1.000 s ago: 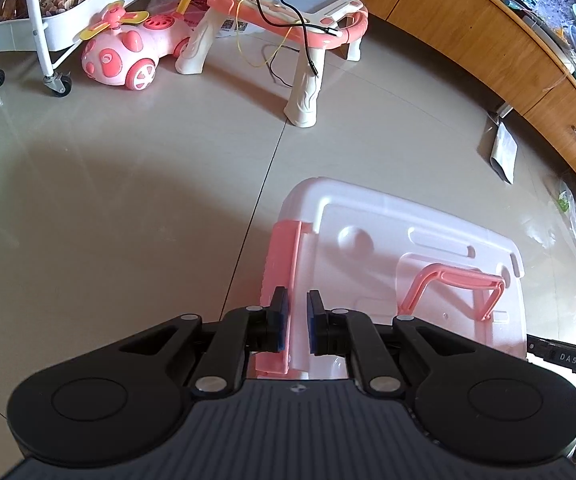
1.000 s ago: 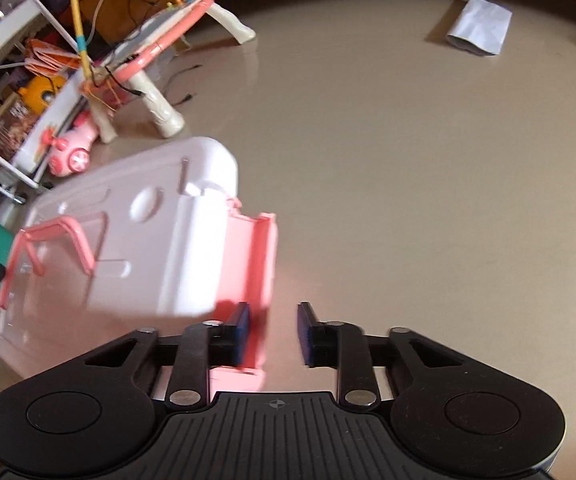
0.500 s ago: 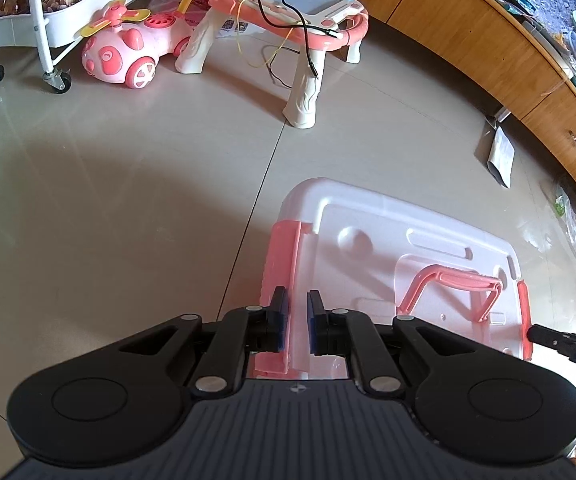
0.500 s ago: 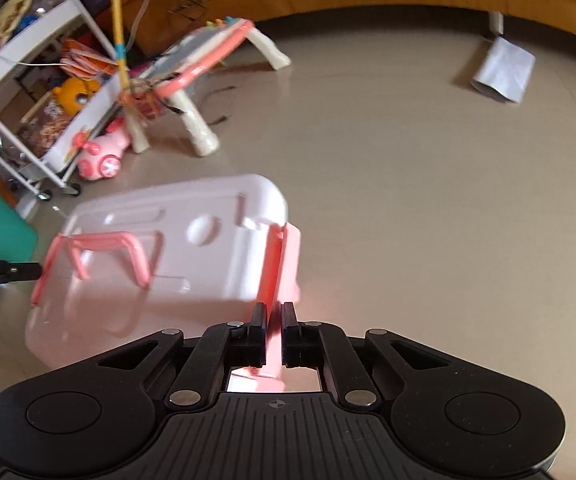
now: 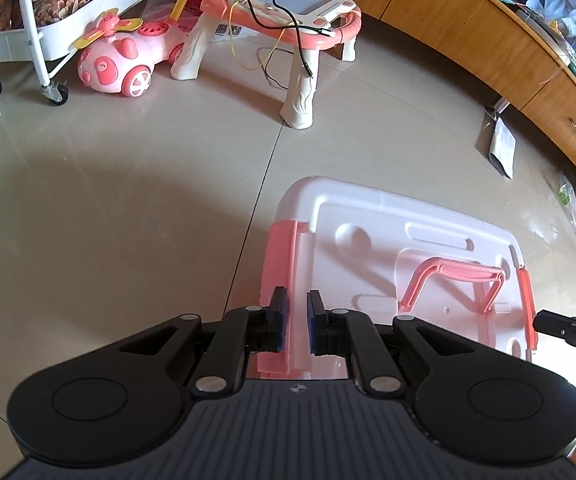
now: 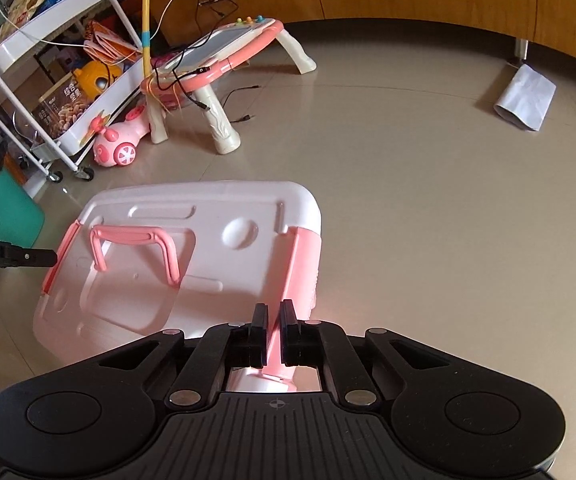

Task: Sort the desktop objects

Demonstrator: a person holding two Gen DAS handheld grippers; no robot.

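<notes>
Two pink side latches and a pink handle (image 6: 134, 250) mark the white storage box (image 6: 208, 240); each gripper's fingers clamp one latch; contents hidden.

- The things are carried by a glossy beige tiled floor (image 5: 128, 208), crossed by thin joint lines.
- A pink toy car (image 5: 124, 60) is stood on it, just beside a white wheeled cart (image 5: 44, 56).
- A small pink drawing table (image 5: 284, 8) is stood near the car on pale legs.
- A folded white paper (image 6: 526, 98) is laid near the wooden cabinet (image 5: 460, 32).
- A green mat (image 6: 2, 212) is seen at the edge.
</notes>
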